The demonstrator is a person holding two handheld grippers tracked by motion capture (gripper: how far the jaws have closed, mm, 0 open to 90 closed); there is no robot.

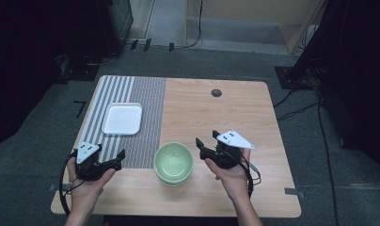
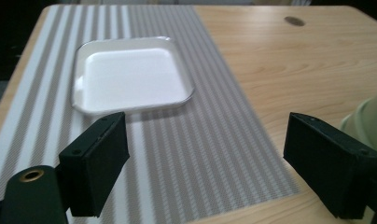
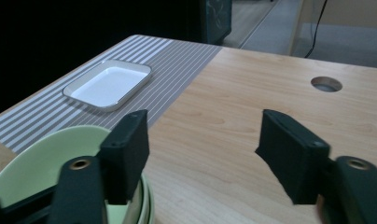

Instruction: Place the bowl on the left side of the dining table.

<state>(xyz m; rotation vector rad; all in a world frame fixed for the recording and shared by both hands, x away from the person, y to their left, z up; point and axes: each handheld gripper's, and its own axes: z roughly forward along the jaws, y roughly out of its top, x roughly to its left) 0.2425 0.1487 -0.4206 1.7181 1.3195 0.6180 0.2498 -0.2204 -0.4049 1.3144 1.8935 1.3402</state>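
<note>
Left gripper [image 1: 114, 162]: jaws spread wide, nothing between them, held in the person's left hand [image 1: 87, 181] just left of the green bowl [image 1: 173, 161], not touching it. Left gripper view confirms it: both black jaws [image 2: 203, 163] well apart, striped placemat [image 2: 186, 154] showing in the gap, bowl edge [image 2: 368, 123] just past the far jaw.

Right gripper [image 1: 206, 141]: jaws also spread, empty, held in the right hand [image 1: 233, 174] just right of the bowl and slightly above its rim level in the high view. Right gripper view: its gap [image 3: 203, 149] frames bare wood, one jaw sits over the bowl's rim [image 3: 32, 161]; contact can't be judged from here.

Bowl: pale green, upright, looks like two stacked (double rim visible at the lower edge). Sits on the wooden table [image 1: 216, 117] between the two grippers, its left edge touching or overlapping the placemat's right border.

White square tray [image 1: 122, 118]: behind and left of the bowl, well apart from it, flat on the placemat, nothing in it.

Round cable hole [image 1: 216, 92] in the tabletop: far behind the bowl, to its right.
</note>
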